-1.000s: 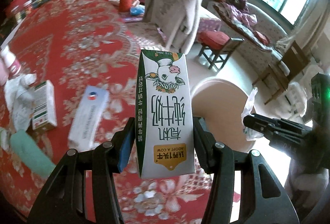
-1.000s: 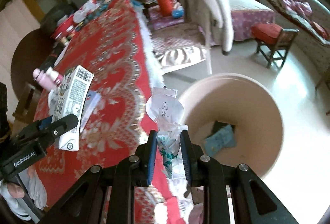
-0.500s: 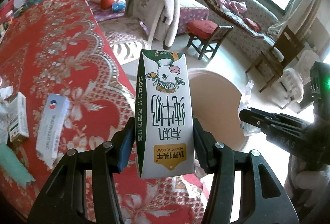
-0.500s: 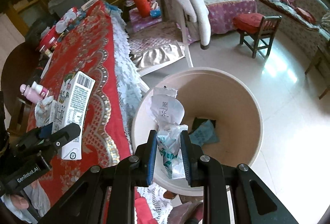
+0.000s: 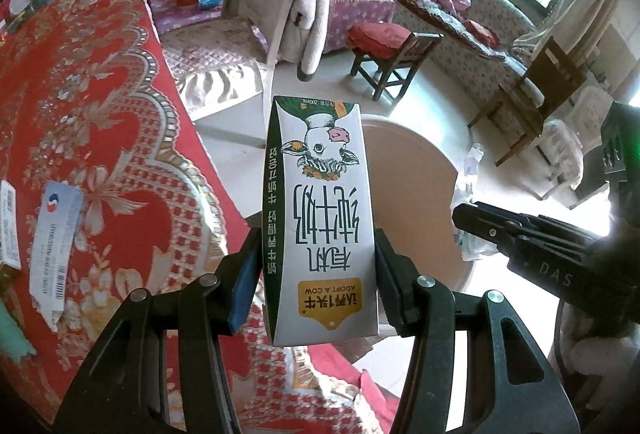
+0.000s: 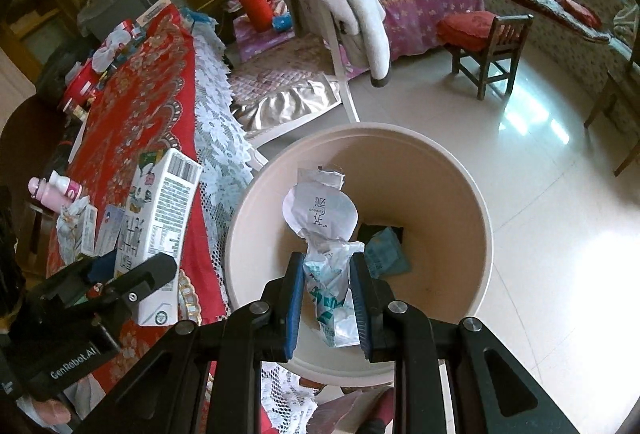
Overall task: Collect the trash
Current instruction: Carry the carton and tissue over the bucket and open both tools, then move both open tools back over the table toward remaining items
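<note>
A crumpled plastic wrapper (image 6: 330, 270), pinched upright in the closed right claw (image 6: 328, 308), hangs directly above the open mouth of the beige bin (image 6: 478, 194), so letting go should drop it straight in. The milk carton (image 5: 320, 222), clamped lengthwise in the closed left claw (image 5: 316, 286), sits beside the bin, over the edge of the red-clothed bench (image 5: 80, 106), farther from the opening.

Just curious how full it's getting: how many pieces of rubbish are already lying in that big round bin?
2 visible: a blue packet and something dark behind it, on the bin bottom. The held wrapper may hide more.
</note>
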The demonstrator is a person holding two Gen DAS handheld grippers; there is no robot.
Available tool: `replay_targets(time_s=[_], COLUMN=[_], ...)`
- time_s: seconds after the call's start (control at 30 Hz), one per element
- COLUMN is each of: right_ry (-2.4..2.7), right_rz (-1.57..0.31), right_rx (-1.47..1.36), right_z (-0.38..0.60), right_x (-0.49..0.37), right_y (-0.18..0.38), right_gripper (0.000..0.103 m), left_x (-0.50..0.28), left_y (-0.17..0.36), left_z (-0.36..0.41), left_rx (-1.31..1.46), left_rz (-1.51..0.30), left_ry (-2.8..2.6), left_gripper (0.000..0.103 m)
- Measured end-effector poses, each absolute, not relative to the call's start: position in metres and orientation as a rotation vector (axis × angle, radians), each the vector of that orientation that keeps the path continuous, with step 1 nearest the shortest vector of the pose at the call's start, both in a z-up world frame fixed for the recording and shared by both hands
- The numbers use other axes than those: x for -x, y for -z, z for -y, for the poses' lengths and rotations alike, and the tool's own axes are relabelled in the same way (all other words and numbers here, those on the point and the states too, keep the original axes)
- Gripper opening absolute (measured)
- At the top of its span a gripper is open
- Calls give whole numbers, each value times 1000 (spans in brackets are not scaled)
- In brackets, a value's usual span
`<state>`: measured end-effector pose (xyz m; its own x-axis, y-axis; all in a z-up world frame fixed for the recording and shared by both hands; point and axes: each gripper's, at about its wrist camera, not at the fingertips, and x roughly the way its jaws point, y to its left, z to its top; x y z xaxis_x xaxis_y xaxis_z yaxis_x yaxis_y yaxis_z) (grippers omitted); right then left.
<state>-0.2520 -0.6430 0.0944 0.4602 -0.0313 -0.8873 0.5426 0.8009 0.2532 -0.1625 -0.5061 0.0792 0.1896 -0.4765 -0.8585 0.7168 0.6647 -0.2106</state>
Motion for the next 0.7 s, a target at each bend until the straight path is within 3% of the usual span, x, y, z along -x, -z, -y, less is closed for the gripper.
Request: replay_targets(time_s=[0.43, 0.53, 0.7], right_ry=[413, 438, 447], right_rz=[-1049, -1041, -1041], right_rx=[-566, -561, -566], right_z=[656, 657, 658], right_x=[256, 256, 259], right_y=[-91, -92, -92], right_gripper=[23, 42, 45], left_x=[161, 158, 156], left_y=[-74, -73, -73], left_z=[514, 512, 509], left_rx=[-218, -185, -139], left_rz=[-1114, -1119, -1135], left_ry=[859, 869, 891], left_gripper=[52, 52, 57])
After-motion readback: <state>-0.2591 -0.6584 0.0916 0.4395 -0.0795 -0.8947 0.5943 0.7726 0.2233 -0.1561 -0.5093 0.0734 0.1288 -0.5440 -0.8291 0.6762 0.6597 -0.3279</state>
